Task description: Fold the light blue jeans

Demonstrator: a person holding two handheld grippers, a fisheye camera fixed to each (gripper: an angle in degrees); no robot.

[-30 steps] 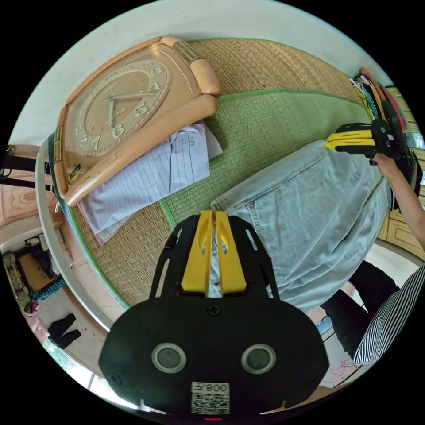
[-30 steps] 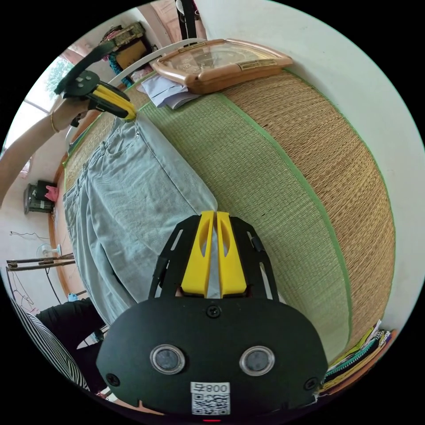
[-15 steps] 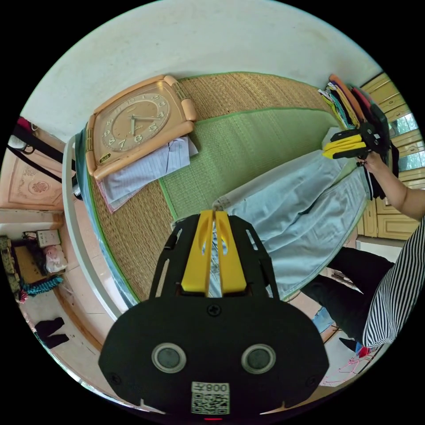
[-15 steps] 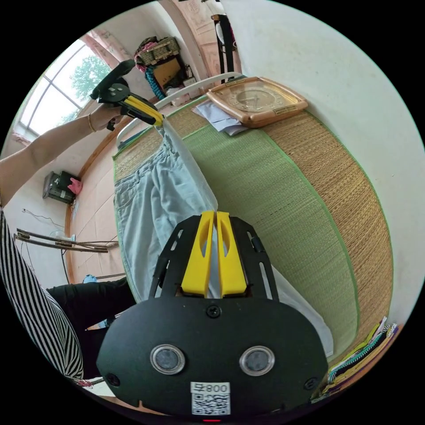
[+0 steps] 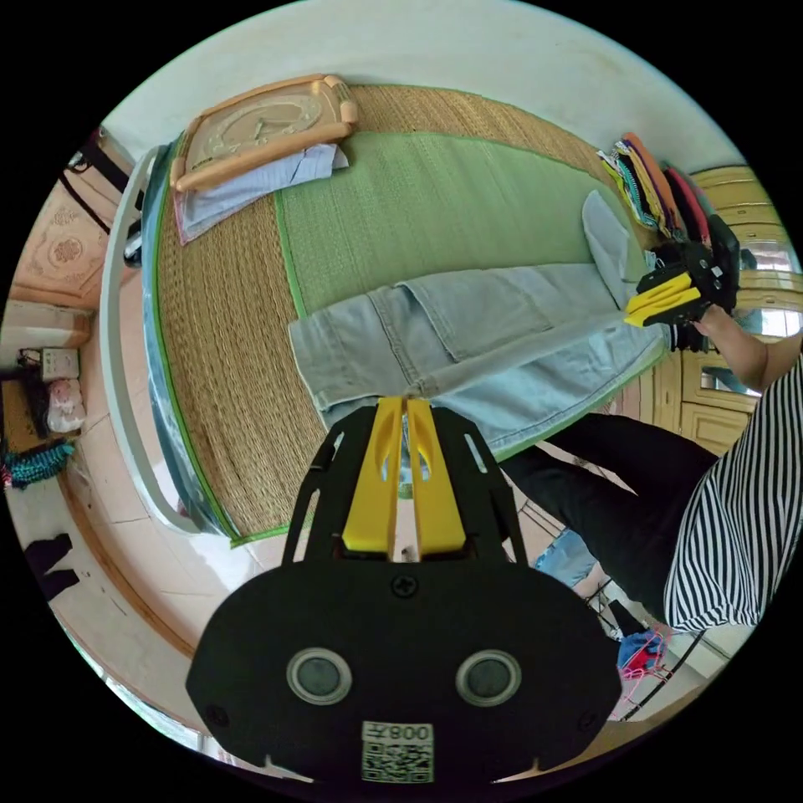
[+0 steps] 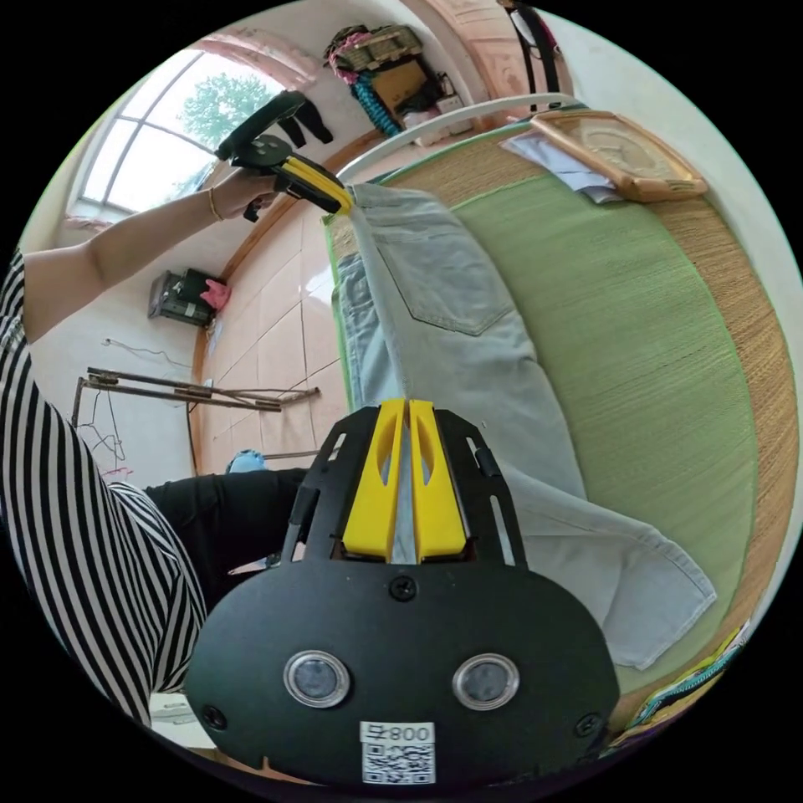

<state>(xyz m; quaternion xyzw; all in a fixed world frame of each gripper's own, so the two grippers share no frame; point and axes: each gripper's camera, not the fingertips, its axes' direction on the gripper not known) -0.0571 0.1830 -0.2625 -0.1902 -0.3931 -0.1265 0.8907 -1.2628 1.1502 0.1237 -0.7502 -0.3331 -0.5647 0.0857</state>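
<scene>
Light blue denim jeans (image 5: pixel 468 326) lay stretched along the near edge of a green and tan woven straw mat (image 5: pixel 435 192), back pocket facing up. The yellow-jawed left gripper (image 5: pixel 405 403) was clamped on the waistband; the yellow-jawed right gripper (image 6: pixel 405 403) was clamped on the fabric further down the leg. One leg end (image 6: pixel 644 585) lay folded on the mat. A peach-coloured square wall clock (image 5: pixel 259 125) rested at the mat's far corner.
</scene>
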